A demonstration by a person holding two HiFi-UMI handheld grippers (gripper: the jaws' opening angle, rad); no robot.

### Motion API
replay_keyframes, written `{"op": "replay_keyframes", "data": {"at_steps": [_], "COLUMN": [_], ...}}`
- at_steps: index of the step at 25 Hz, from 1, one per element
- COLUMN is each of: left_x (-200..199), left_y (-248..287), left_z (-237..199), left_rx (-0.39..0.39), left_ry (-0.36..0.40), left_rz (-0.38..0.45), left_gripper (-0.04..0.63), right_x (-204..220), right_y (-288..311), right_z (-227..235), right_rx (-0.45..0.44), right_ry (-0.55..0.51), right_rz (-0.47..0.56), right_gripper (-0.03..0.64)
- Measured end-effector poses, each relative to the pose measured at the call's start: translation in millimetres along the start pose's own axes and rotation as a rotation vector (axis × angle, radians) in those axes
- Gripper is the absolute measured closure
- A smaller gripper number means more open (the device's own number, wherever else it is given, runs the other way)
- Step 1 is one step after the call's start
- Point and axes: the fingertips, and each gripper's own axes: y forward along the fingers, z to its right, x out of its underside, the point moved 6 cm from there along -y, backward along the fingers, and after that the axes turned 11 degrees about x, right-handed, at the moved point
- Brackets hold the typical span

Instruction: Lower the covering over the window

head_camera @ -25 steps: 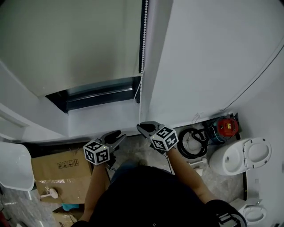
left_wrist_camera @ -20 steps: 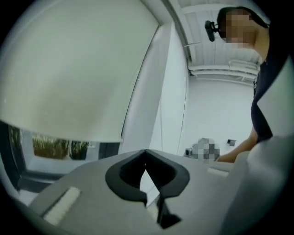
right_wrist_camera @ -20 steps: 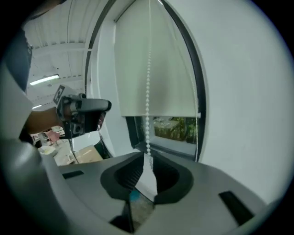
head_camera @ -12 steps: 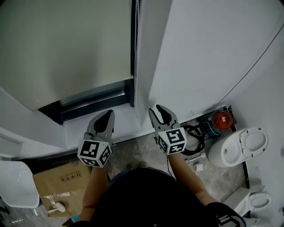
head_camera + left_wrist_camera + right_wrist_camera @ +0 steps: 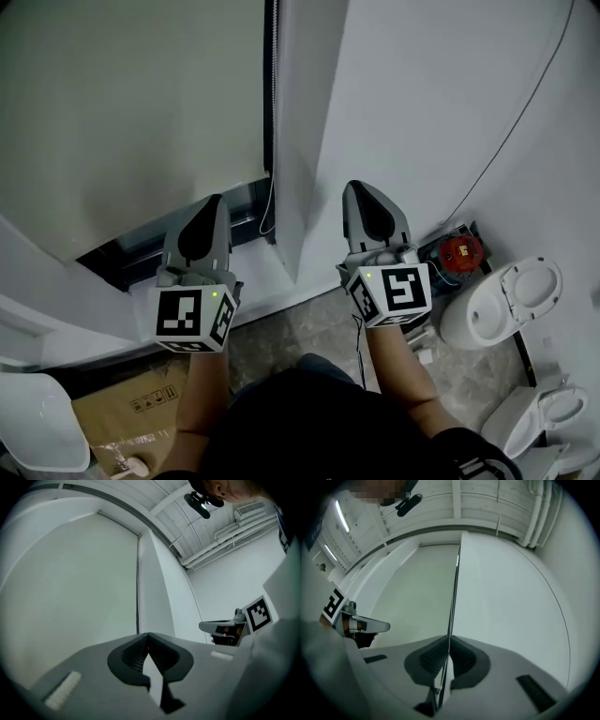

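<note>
Cord (image 5: pixel 454 588), thin, apparently pinched by right gripper (image 5: pixel 449 637), ribbed jaws just closing, left gripper (image 5: pixel 148 633) closed empty.

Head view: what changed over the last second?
The left hand-held gripper rose and shut on nothing visible. The right hand-held gripper rose too; its jaws have just been closing, with the bead chain between them. The blind still leaves the bottom of the window uncovered.

Both rose from beside the sill to in front of the window. The left gripper (image 5: pixel 213 201) shut empty. The right gripper (image 5: pixel 362 188) opened, then was just closing with the cord (image 5: pixel 453 597) between its jaws.
</note>
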Motion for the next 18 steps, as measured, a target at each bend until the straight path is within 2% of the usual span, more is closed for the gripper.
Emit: {"op": "replay_keyframes", "data": {"at_steps": [8, 12, 18], "left_x": [-12.7, -9.9, -12.0], "left_y": [-2.1, -4.0, -11.3], "left_z": [5.2, 8.6, 12.8], "left_rx": [-0.012, -0.016, -0.013], "left_ry": [-0.001, 0.017, 0.017], "left_rz": [0.001, -0.014, -0.012], "left_gripper": [0.584, 0.584, 0.584], "right_x": [-11.6, -12.8, -15.8], "right_y": [0.8, -4.5, -10.9], "right_z": [-3.3, -0.9, -7.4], "right_rx": [0.048, 0.059, 0.053], "right_ry": [-0.011, 0.006, -0.021], "right_rz": [-0.024, -0.015, -0.022], "right_gripper": [0.604, 0.604, 0.604]}}
